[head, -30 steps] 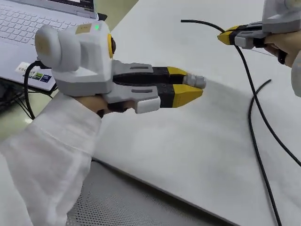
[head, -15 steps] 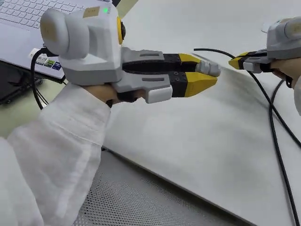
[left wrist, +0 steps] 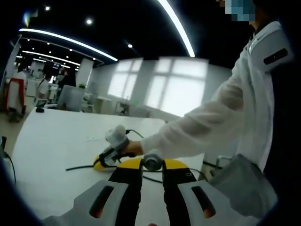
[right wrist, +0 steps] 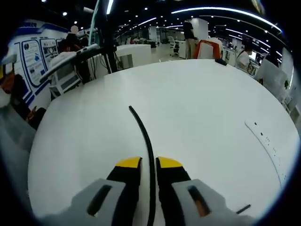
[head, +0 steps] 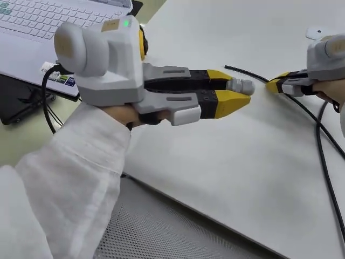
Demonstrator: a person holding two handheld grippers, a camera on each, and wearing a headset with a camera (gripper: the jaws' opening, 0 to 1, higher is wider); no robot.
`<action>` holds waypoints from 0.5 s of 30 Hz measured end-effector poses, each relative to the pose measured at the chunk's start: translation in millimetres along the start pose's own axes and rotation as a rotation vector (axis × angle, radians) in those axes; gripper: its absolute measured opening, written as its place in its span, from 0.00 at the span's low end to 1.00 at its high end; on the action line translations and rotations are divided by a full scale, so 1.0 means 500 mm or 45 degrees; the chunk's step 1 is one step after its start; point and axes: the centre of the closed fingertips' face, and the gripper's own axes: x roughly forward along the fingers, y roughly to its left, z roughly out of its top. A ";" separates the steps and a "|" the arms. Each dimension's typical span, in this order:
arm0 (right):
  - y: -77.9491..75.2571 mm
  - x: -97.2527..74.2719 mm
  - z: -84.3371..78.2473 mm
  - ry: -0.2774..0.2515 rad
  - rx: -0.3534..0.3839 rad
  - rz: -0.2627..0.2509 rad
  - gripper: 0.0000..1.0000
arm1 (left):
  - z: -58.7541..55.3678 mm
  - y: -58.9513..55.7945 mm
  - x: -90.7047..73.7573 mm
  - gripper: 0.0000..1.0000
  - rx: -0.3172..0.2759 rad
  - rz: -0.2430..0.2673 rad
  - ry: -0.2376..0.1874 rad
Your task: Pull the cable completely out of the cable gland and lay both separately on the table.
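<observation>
My left gripper (head: 234, 89) is shut on the grey cable gland (head: 243, 86), held level above the white table (head: 226, 162). The left gripper view shows the gland (left wrist: 153, 160) pinched at the jaw tips of my left gripper (left wrist: 152, 166). The black cable (head: 246, 73) is out of the gland, its free end pointing left over the table. My right gripper (head: 273, 86) is shut on it just right of the gland. In the right gripper view the cable (right wrist: 143, 136) runs forward between the jaws of my right gripper (right wrist: 149, 163). The rest of the cable trails down the right side.
A laptop (head: 32, 27) sits at the top left, with dark cords (head: 49, 110) hanging beside it. The table's front edge runs diagonally above a perforated grey surface (head: 161, 232). A small white object (head: 315, 32) lies at the far right. A person's sleeve (left wrist: 221, 113) is in the left gripper view.
The right gripper has come down with the cable and is now level with the left gripper's tip. The left gripper keeps hold of the gland. The head camera has shifted.
</observation>
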 end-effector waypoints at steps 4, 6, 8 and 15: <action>-0.017 -0.025 -0.002 0.001 -0.018 -0.021 0.27 | -0.006 0.002 -0.002 0.17 -0.009 0.011 0.015; -0.019 -0.049 0.005 -0.026 0.006 -0.038 0.27 | -0.011 0.001 0.000 0.17 -0.004 0.013 0.030; -0.032 -0.067 -0.008 -0.035 0.014 -0.064 0.28 | -0.015 0.004 0.003 0.17 -0.003 0.022 0.038; -0.077 -0.164 -0.058 -0.103 0.122 -0.160 0.27 | -0.077 0.069 0.015 0.17 -0.042 0.141 0.182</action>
